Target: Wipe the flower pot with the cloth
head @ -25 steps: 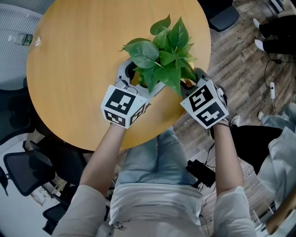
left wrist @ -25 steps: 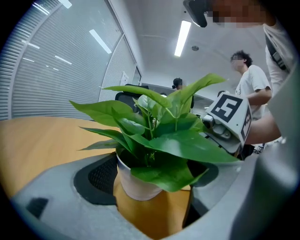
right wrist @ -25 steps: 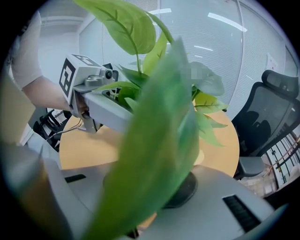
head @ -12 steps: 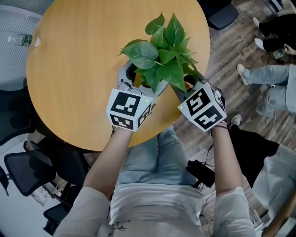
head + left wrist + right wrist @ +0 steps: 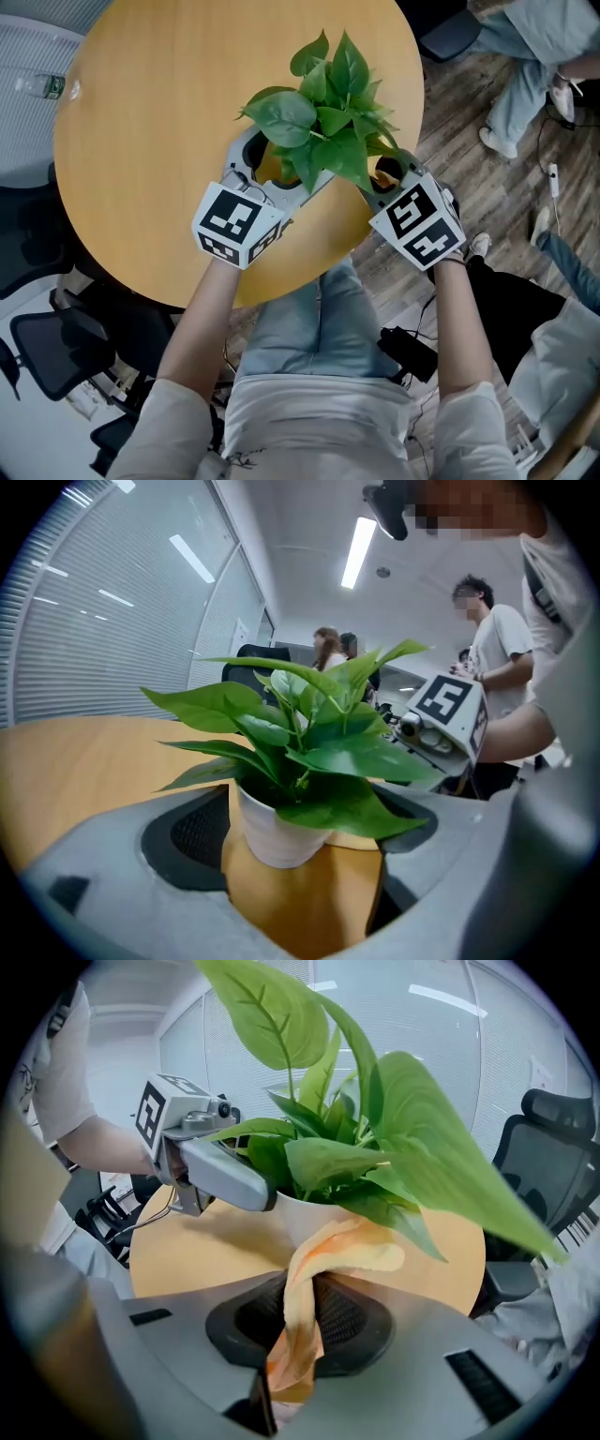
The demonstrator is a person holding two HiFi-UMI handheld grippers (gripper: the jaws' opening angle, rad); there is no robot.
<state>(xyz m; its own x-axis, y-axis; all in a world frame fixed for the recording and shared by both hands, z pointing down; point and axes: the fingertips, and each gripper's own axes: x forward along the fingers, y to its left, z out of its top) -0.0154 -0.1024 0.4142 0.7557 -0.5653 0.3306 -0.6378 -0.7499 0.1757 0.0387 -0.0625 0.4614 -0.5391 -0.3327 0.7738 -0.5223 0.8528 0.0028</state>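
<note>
The round, smooth wooden table (image 5: 141, 141) bears the flower pot (image 5: 272, 832), a glossy white tapered cup under broad waxy leaves (image 5: 328, 122), close to the near edge; a hard push could, I judge, slide or tip it. The left gripper (image 5: 300, 841) straddles the pot, jaws spread and seemingly not touching, so it braces little. The right gripper (image 5: 292, 1354) pinches a soft, twisted orange-yellow cloth (image 5: 328, 1255) whose free end lies against the pot's wall.

round wooden table (image 5: 159, 103), black office chair (image 5: 47, 347) beside it, wood floor (image 5: 478, 103).
</note>
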